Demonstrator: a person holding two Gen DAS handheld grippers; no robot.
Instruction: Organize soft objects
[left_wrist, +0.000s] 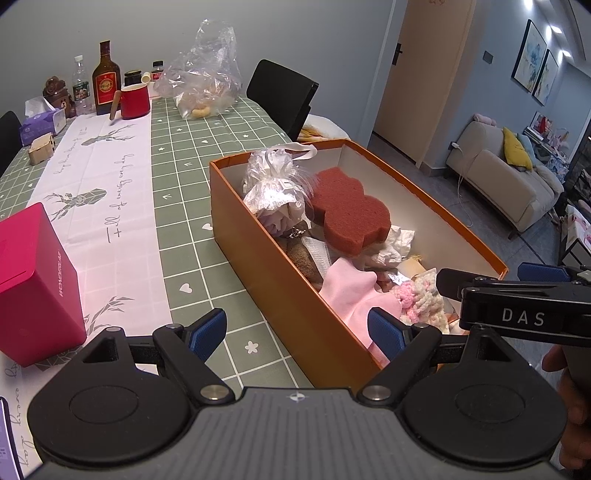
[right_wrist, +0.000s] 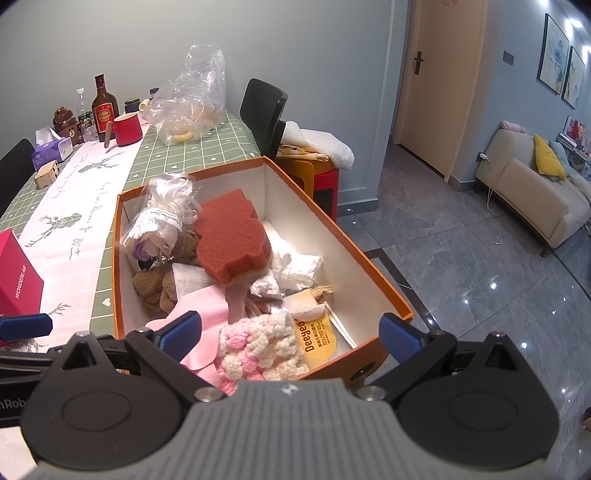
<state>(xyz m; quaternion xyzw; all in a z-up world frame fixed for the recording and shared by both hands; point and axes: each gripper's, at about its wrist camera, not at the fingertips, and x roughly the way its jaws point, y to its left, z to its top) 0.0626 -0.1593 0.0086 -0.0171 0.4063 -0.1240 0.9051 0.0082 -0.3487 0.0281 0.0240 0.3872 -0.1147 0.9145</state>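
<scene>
An orange box stands on the table's right edge. It holds a red-brown sponge, a white wrapped bundle, a brown plush, a pink cloth, a pink-and-white knitted piece, crumpled tissue and a yellow packet. My left gripper is open and empty, straddling the box's near left wall. My right gripper is open and empty over the box's near end; it also shows in the left wrist view.
A magenta box stands on the white runner at the left. At the table's far end are a red mug, bottles, a tissue pack and a clear plastic bag. A black chair stands behind.
</scene>
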